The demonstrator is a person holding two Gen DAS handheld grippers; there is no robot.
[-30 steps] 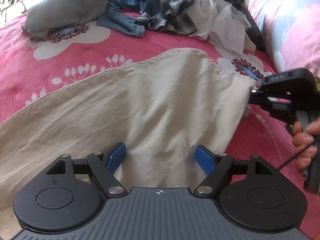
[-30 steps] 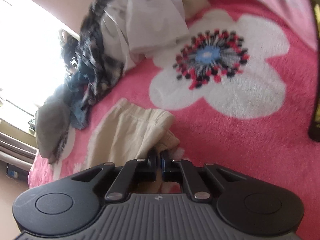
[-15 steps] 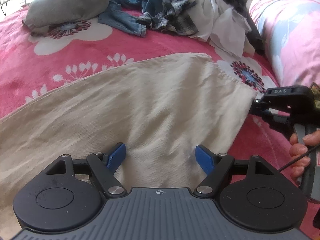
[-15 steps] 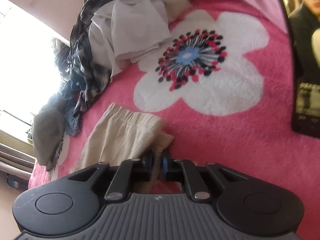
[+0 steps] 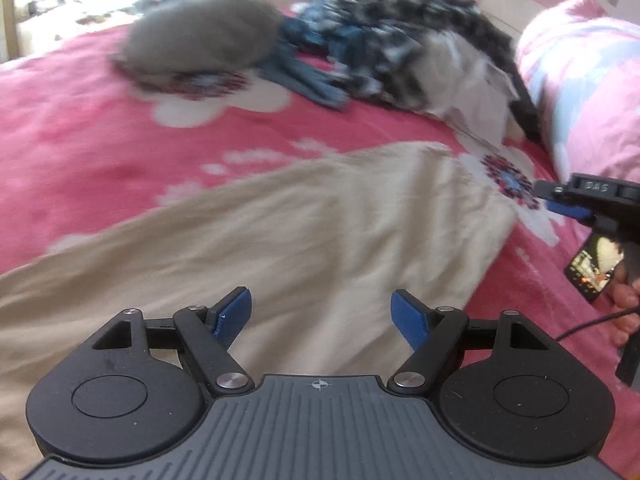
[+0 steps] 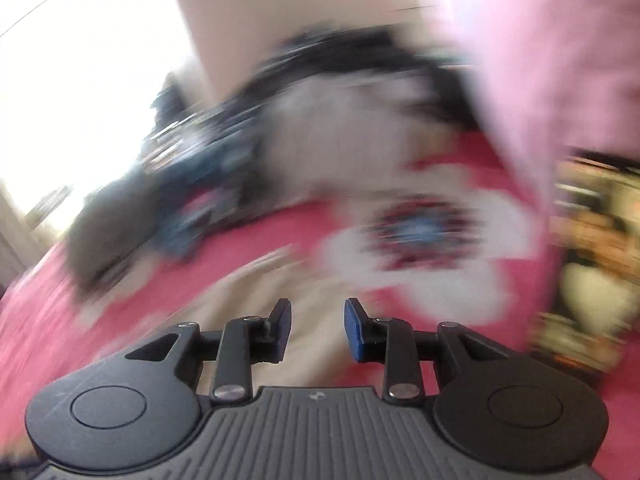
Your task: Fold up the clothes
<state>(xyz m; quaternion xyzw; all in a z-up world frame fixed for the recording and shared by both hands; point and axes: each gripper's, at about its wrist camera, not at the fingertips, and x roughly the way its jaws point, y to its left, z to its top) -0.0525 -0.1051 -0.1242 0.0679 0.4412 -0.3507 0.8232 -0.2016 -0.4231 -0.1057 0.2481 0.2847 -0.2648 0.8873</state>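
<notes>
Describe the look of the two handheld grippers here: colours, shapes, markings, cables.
Both are alike. The left gripper has blue ribbed pads on black linkage arms with silver pivots, two round black housings and a grey ribbed body bearing a crosshair mark. The right gripper matches; the left wrist view shows its black cable and embossed lettering.

Raised characters on the black top housing of the right gripper [image 5: 568,210], seen at the right edge of the left wrist view, appear to read "DAS", though the letters are soft and cannot be confirmed. A phone screen [image 5: 596,268] just below the gripper shows a bright picture with small markings too tiny to make out. The right wrist view is blurred throughout, and nothing in it can be read.
</notes>
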